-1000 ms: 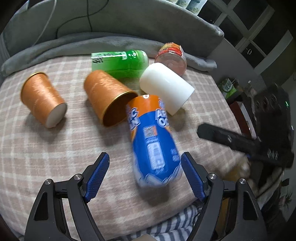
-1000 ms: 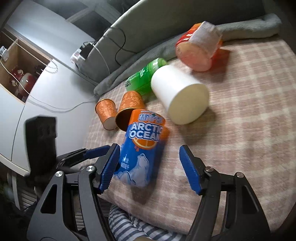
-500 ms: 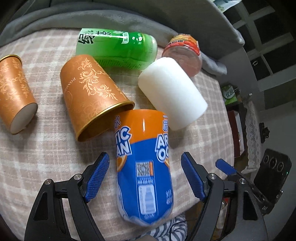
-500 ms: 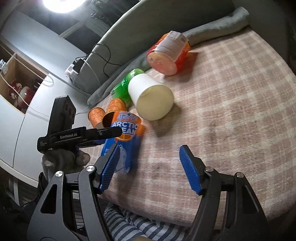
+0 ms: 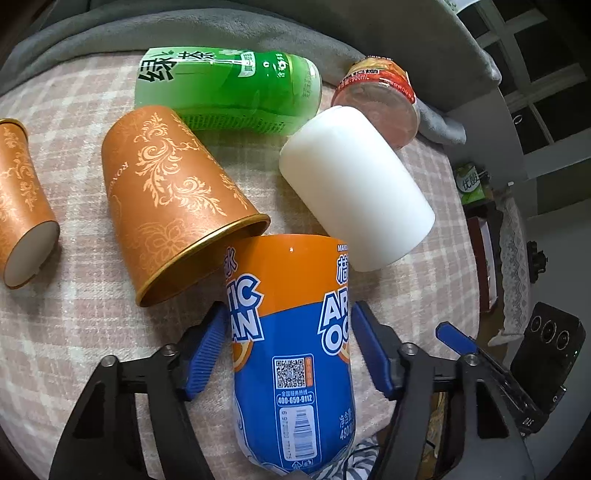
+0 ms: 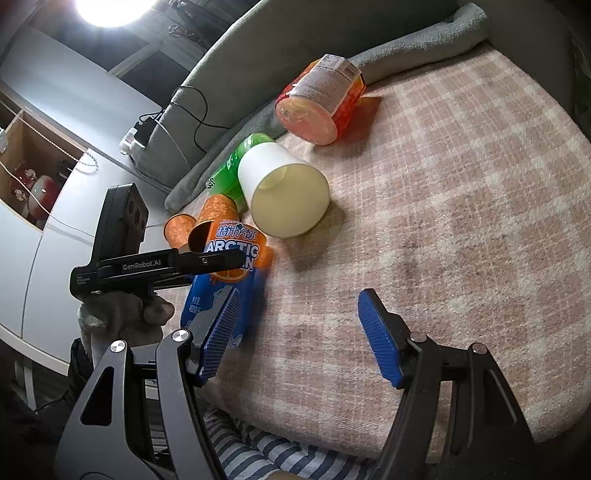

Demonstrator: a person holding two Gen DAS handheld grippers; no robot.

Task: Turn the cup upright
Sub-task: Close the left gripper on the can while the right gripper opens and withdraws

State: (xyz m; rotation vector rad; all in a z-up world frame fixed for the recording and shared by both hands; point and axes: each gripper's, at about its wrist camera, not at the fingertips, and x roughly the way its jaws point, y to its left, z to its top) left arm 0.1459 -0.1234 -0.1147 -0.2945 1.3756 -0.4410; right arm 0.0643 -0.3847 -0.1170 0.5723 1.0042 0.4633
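Observation:
A blue and orange Arctic Ocean can-shaped cup (image 5: 291,343) lies on its side on the checked cloth. My left gripper (image 5: 288,350) straddles it, its blue pads close against both sides. The cup also shows in the right wrist view (image 6: 229,273), with the left gripper (image 6: 207,262) over it. My right gripper (image 6: 299,332) is open and empty above bare cloth, to the right of that cup. A large orange patterned cup (image 5: 173,199), a smaller orange cup (image 5: 22,206) and a white cup (image 5: 354,184) lie on their sides.
A green bottle (image 5: 229,85) and an orange-labelled clear jar (image 5: 380,99) lie at the back by a grey blanket (image 5: 184,26). The round table's edge (image 5: 472,236) drops off at the right. Striped fabric (image 6: 295,458) sits below the near edge.
My left gripper has moved forward over the Arctic Ocean cup and its jaws have narrowed around it. My right gripper has drawn back to the right, away from the cup.

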